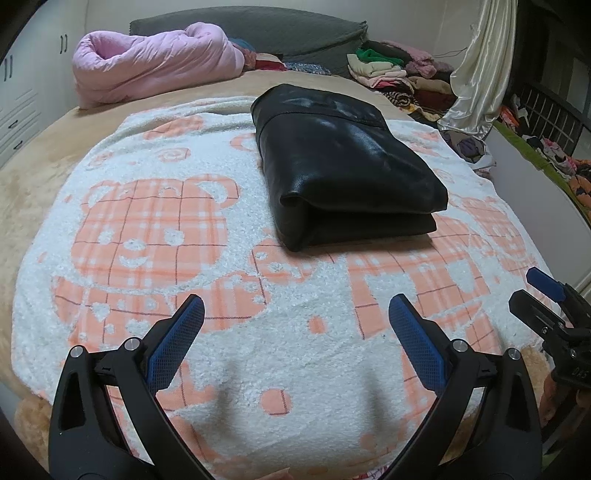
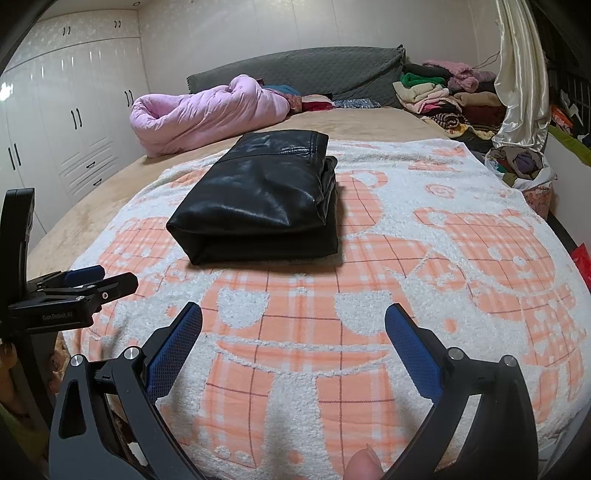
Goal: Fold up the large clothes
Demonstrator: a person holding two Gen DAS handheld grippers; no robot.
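A black leather garment (image 1: 343, 162) lies folded into a thick rectangular stack on the white and orange bear-print blanket (image 1: 155, 229); it also shows in the right wrist view (image 2: 258, 199). My left gripper (image 1: 295, 306) is open and empty, held above the blanket short of the garment. My right gripper (image 2: 293, 314) is open and empty, also short of the garment. The right gripper shows at the right edge of the left wrist view (image 1: 543, 291), and the left gripper at the left edge of the right wrist view (image 2: 103, 278).
A rolled pink quilt (image 1: 155, 70) lies at the head of the bed by a grey headboard (image 1: 258, 29). A pile of mixed clothes (image 1: 402, 74) sits at the far right. A cream curtain (image 1: 480, 66) hangs right. White wardrobes (image 2: 62, 122) stand left.
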